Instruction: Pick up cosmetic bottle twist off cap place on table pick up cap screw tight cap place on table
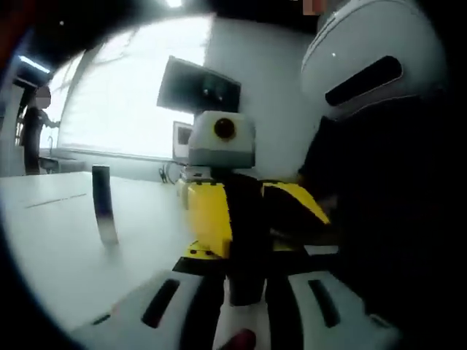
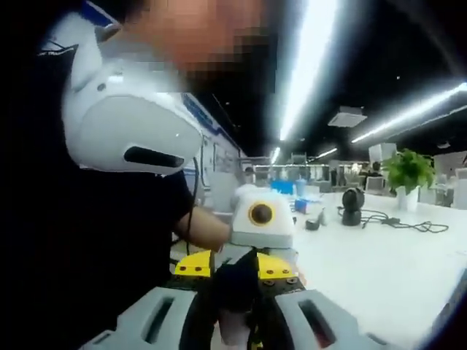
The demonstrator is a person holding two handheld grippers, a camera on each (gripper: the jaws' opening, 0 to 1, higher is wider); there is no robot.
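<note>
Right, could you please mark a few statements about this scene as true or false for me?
1. The cosmetic bottle lies alone on the table. False: it is held up between the left gripper and the right gripper, both shut on it.
2. A green potted plant stands on the table. True.
3. The table is dark wood. False: it is white.
4. A slim dark upright object stands on the table, apart from the grippers. True.
</note>
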